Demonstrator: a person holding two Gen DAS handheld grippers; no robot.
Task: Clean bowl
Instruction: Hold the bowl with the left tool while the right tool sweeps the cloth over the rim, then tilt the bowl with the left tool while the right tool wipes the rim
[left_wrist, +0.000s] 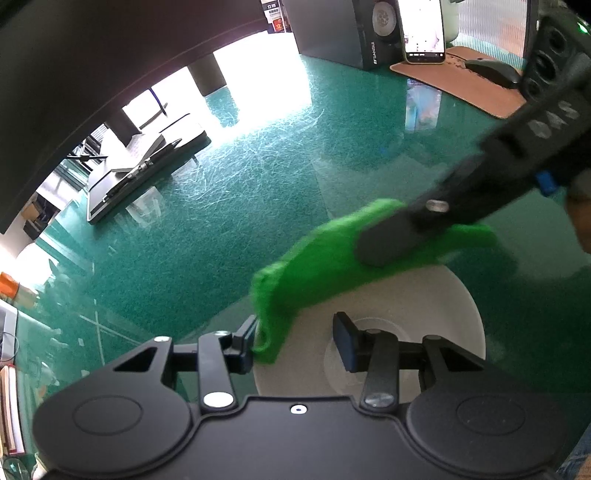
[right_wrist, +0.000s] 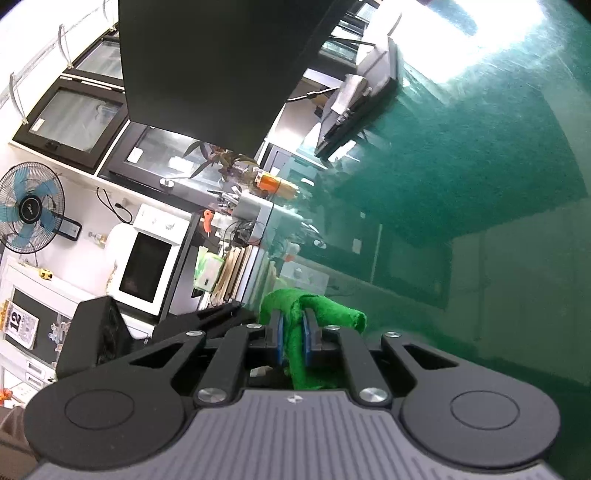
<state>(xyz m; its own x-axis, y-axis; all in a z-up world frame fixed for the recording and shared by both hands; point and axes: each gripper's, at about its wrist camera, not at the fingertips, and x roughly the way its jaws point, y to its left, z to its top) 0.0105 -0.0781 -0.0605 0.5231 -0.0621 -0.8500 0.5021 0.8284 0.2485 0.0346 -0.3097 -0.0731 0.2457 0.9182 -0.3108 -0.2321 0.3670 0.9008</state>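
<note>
A black speaker box (left_wrist: 332, 33) at the far edge of the surface carries the brand "SANSUI" in white letters along its lower front corner. A wall calendar (right_wrist: 20, 328) shows a big "12". Other labels are too small to read.

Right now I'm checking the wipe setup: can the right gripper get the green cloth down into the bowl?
Probably yes. The right gripper is shut on the green cloth, which hangs over the bowl's rim; only the left gripper straddling the near rim crowds it.
</note>
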